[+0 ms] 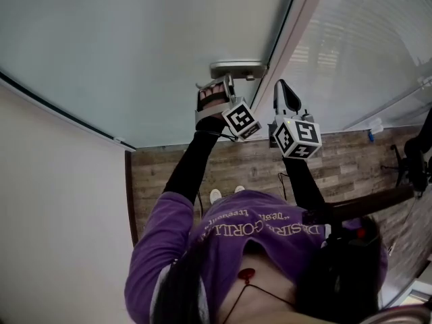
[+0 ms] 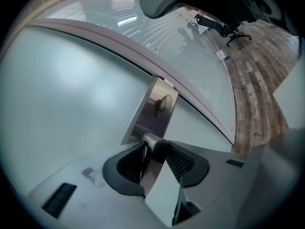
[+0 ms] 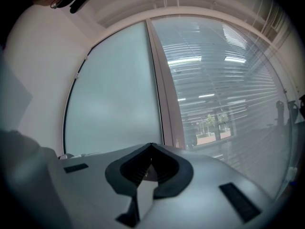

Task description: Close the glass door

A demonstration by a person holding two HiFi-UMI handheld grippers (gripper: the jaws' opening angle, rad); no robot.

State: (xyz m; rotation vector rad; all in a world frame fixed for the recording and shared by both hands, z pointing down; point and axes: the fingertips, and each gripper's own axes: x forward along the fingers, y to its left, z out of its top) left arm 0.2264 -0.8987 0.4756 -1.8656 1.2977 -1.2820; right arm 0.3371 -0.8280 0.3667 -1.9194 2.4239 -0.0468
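My left gripper (image 2: 155, 151) is clamped on the brushed-metal lever handle (image 2: 148, 138) of the pale, frosted glass door (image 1: 135, 52), which stands right before me beside a slatted glass panel (image 3: 228, 80), while my right gripper (image 3: 150, 152) hangs alongside, jaws pressed together on nothing.

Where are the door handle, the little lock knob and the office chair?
door handle (image 2: 151, 141), left gripper view, its rounded end
lock knob (image 2: 165, 103), left gripper view, middle of the knob
office chair (image 2: 237, 35), left gripper view, its wheeled base
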